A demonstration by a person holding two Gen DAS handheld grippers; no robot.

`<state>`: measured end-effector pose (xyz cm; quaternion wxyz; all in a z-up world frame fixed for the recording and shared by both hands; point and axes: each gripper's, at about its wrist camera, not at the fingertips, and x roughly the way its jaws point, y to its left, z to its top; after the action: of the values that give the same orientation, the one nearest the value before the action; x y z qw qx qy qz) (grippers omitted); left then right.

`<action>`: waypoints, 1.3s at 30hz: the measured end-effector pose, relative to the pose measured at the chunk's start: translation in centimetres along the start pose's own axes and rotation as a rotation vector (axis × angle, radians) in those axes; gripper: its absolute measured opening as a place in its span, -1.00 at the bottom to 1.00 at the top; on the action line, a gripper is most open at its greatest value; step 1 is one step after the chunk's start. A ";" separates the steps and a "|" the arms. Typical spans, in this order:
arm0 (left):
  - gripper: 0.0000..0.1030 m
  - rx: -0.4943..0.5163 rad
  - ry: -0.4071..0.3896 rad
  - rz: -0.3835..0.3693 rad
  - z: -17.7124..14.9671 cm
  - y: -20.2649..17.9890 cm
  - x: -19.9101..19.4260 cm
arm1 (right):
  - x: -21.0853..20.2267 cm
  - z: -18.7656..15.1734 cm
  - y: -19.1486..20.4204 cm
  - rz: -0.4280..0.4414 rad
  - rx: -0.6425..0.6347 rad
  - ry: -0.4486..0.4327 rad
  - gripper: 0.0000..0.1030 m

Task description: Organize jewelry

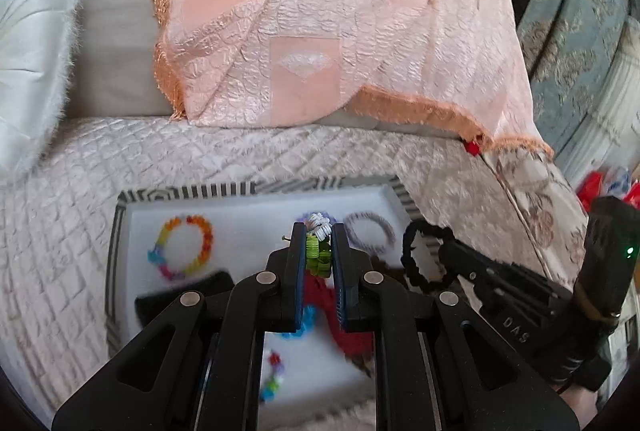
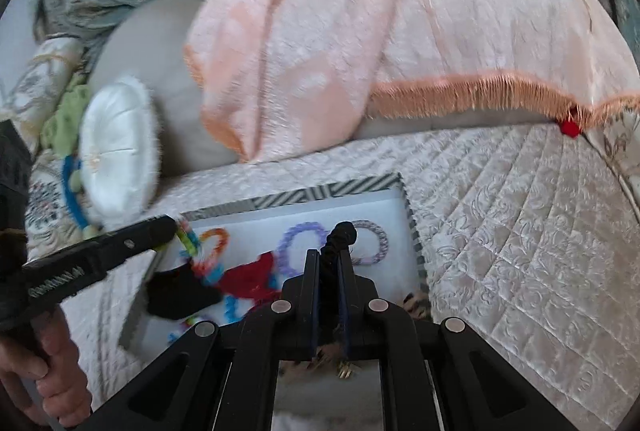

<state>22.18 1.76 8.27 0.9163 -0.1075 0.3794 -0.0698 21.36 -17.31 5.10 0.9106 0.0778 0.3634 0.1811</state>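
Both grippers are up over a white tray with a grey striped rim (image 1: 120,231) that sits on a quilted pale pink bed cover (image 1: 60,231). The left gripper (image 1: 317,243) has its two fingers squeezed almost together on a stretchy bracelet of green and white beads (image 1: 317,251); the green part is pinched between the fingers and the white part pokes out past the tips. The right gripper (image 2: 329,263) is also closed nearly all the way, and it pinches a black ruffled hair-tie ring (image 2: 340,235) that sticks up above its fingertips. In the left view the same black ring hangs from the right gripper's tip, off to the right of the left fingers. Below and beyond the fingers, still lying in the tray, are a rainbow bead bracelet (image 1: 182,247), a purple bead ring (image 2: 298,243), a grey-and-lilac bead ring (image 2: 372,241), a red fabric piece (image 2: 256,277) and a black flat thing (image 2: 180,295). So I think the step in hand is carrying: each hand has picked one piece and lifted it off the tray. No box or spot for sorting shows here. The next move needs each hand to take its piece to its own place, hold tight on the way, then open the fingers gently so the stretchy rings do not spring off.
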 end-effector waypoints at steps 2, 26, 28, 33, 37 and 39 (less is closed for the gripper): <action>-0.79 -0.009 0.005 0.041 0.2 0.7 1.6 | 1.6 0.3 -0.1 -0.038 0.010 0.007 -0.86; 0.58 -0.027 0.064 0.244 -3.5 4.5 -2.3 | -0.6 -2.4 -0.1 0.072 0.172 0.068 -0.68; 0.71 -0.005 0.064 0.272 -4.6 4.6 -3.6 | -2.5 -3.1 0.2 0.046 0.157 0.061 -0.64; 0.72 0.084 -0.046 0.336 -8.6 3.1 -8.5 | -5.7 -5.5 2.5 -0.008 0.029 0.082 -0.33; 0.72 0.223 -0.108 0.323 -12.4 -0.4 -10.8 | -7.8 -8.1 3.4 -0.028 0.006 0.089 -0.21; 0.72 0.251 -0.126 0.323 -13.5 -1.7 -11.2 | -8.3 -9.0 3.4 -0.033 0.023 0.088 -0.20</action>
<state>4.66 0.55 6.95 0.9438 0.0653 0.3218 0.0382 8.66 -17.31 4.75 0.8957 0.0741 0.4062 0.1653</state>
